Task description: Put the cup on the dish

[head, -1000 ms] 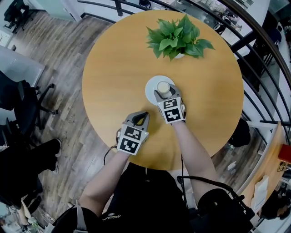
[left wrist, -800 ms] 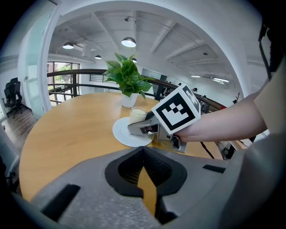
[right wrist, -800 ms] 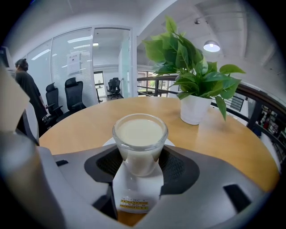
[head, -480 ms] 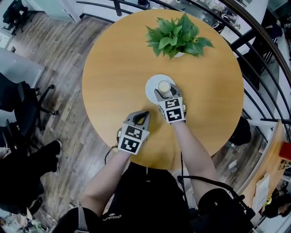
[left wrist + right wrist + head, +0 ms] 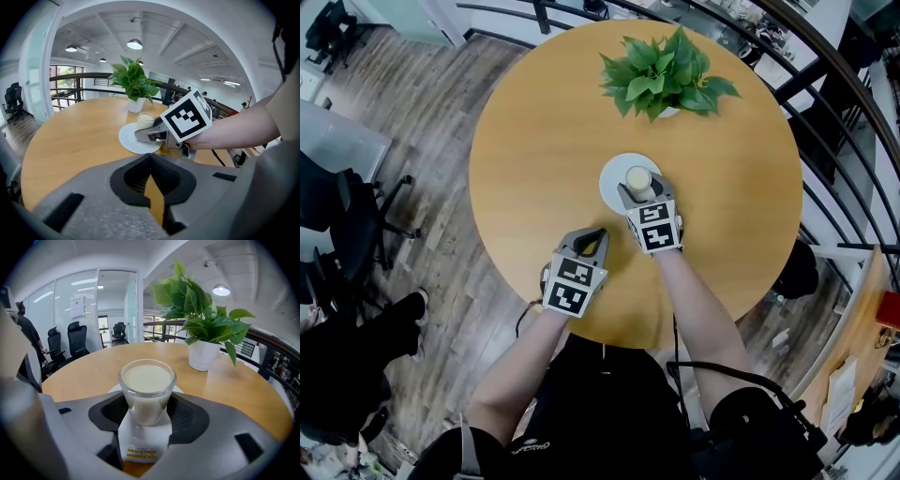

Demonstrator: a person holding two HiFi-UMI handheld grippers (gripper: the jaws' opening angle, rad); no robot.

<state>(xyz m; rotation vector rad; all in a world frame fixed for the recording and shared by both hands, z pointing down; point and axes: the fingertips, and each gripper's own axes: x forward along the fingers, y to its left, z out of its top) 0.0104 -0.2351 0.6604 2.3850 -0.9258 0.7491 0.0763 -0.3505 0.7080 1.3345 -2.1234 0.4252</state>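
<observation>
From the head view, a round light-wood table [image 5: 534, 141] carries a leafy green plant in a white pot [image 5: 661, 75] at its far side and a round white dish [image 5: 612, 178] near the middle. A clear glass cup of creamy white liquid [image 5: 637, 177] stands on the dish, with the right gripper [image 5: 636, 190] reaching onto it. The left gripper [image 5: 592, 239] sits nearer the person, apart from the dish. In the left gripper view, its jaws are pressed together with nothing between them, leaving only a thin slit; the right gripper's cube shows a black-and-white square marker. In the right gripper view, the jaws clasp the cup on both sides. A small yellow-banded sticker [image 5: 143, 453] shows on the white surface below, its print too small to read.
</observation>
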